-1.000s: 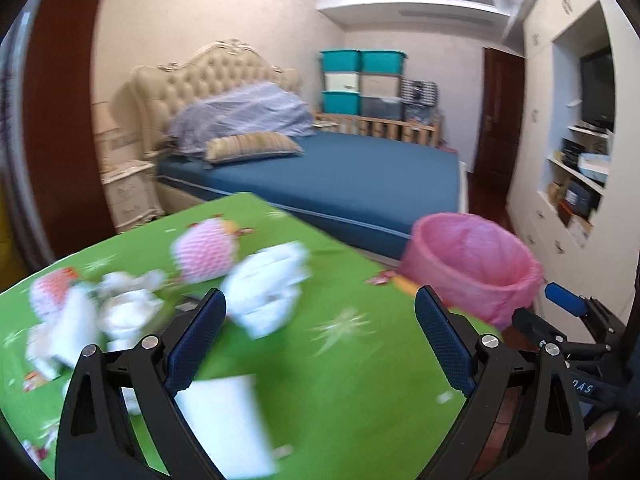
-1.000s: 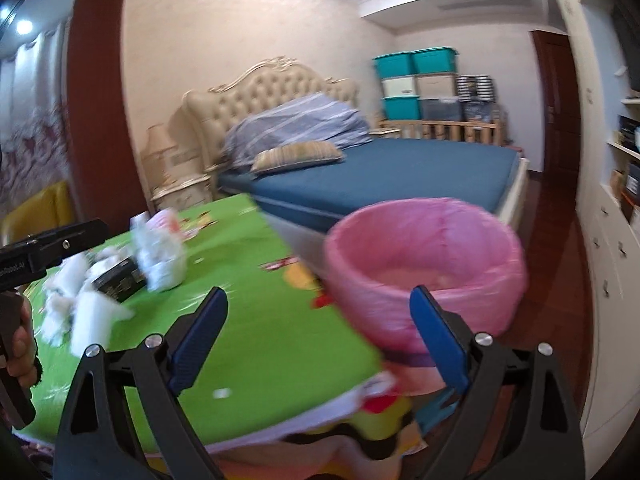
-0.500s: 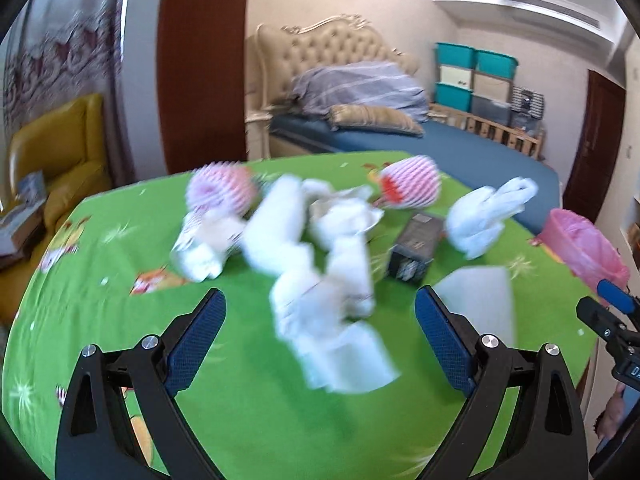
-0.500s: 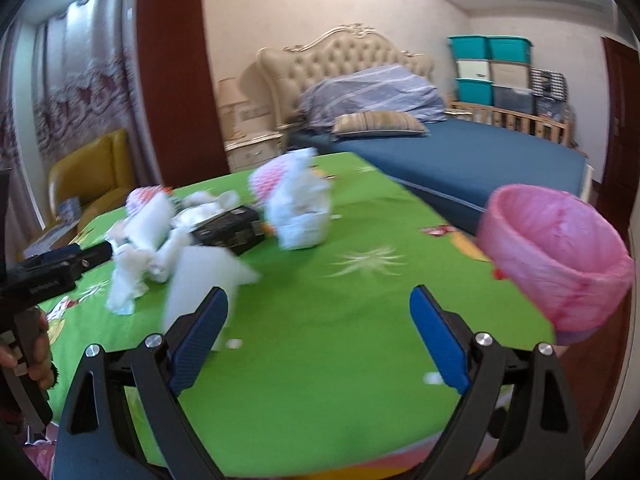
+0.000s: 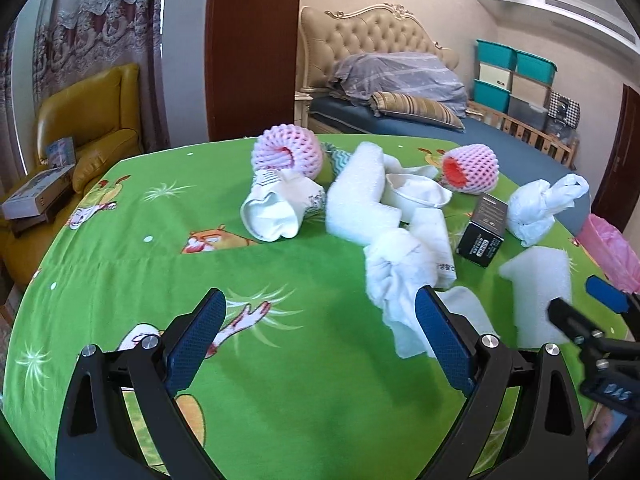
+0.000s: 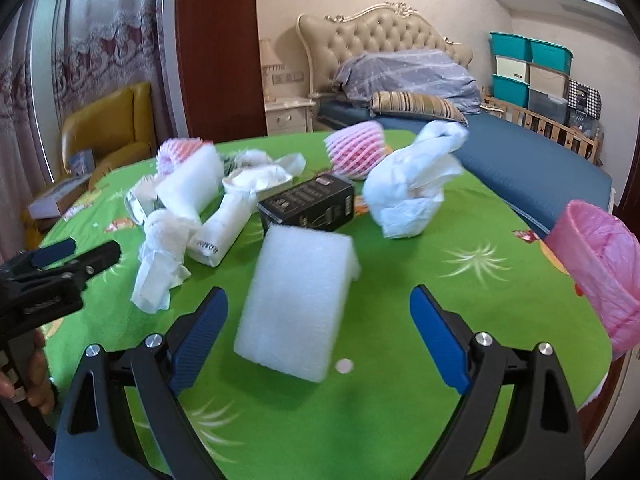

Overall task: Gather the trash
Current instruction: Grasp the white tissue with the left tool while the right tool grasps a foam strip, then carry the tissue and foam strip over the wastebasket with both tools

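Note:
Trash lies heaped on the green tablecloth: two pink foam fruit nets, a crushed paper cup, crumpled white tissue, a black box, a knotted white plastic bag and a white foam block. My left gripper stands open above bare cloth, with the tissue by its right finger. My right gripper is open, and the foam block lies between and just beyond its fingers, untouched. The pink-lined trash bin stands at the table's right edge.
A blue bed with pillows lies behind the table, a yellow armchair with a box on it to the left. Teal storage bins are stacked at the far wall. A hand holds the left gripper.
Both views swung left from the pink bin and bed toward the trash heap. The bin has slid to the right edge. Both grippers stayed open and empty.

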`<state>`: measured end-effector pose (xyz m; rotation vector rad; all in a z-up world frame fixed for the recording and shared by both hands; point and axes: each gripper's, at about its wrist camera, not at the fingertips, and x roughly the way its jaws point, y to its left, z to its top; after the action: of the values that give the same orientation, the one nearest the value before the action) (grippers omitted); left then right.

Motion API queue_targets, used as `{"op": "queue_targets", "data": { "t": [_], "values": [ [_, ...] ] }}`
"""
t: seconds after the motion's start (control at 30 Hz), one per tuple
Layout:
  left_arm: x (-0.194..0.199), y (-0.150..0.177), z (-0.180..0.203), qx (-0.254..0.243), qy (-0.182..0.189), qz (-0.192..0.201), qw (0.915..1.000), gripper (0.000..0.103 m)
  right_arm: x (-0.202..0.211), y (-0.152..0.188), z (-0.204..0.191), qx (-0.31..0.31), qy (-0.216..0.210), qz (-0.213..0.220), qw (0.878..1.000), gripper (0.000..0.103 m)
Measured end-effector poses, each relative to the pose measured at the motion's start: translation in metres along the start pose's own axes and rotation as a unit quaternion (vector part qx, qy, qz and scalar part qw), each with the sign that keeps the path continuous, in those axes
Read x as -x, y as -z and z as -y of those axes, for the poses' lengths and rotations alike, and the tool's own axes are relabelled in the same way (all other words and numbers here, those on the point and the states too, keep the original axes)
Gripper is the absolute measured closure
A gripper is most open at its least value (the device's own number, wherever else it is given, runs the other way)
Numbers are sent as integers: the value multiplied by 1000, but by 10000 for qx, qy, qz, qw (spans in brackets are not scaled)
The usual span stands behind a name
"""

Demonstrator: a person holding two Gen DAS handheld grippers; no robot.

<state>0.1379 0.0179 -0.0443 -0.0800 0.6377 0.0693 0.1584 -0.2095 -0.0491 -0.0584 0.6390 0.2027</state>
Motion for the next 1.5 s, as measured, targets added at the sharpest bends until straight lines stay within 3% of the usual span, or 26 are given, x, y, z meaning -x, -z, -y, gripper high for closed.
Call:
{"op": "queue_targets", "data": {
  "t": [0.23, 0.3, 0.43, 0.47, 0.87, 0.93, 1.0, 1.07, 1.2, 1.5],
  "values": [
    [-1, -1, 1, -11, 15, -25, 10000, 14, -18, 5, -8, 289, 444, -208, 9984, 15],
    [-2, -1, 6, -19, 86, -64, 9999, 14, -14, 4, -3, 287, 493, -107, 9983, 22],
    [-9, -4, 17, -22, 278, -181, 9994, 14, -11, 6, 14, 125, 459, -131, 9988, 52],
    [-11, -6, 22, -48, 319, -195, 9993, 14, -11, 7, 18, 62, 409, -122, 9991, 53],
    [-46, -17, 50, -279, 247, -440, 9983, 15, 2, 18, 38, -227, 137, 194, 9995, 53],
    [-49, -17, 51, -293, 325, -499, 9978, 25, 2, 18, 40, -277, 107, 192, 9994, 53],
    [-51, -16, 50, -290, 445, -578, 9969, 43, 3, 19, 39, -280, 96, 198, 9994, 53],
    [-52, -14, 50, -278, 556, -625, 9961, 55, 2, 20, 37, -271, 85, 197, 9994, 53],
    [-41, -13, 46, -192, 610, -390, 9972, 60, 0, 23, 36, -256, 107, 168, 9995, 53],
    [-11, -10, 45, -182, 663, 268, 9973, 61, 8, 23, 34, -230, 73, 315, 9992, 53]
  ]
}}
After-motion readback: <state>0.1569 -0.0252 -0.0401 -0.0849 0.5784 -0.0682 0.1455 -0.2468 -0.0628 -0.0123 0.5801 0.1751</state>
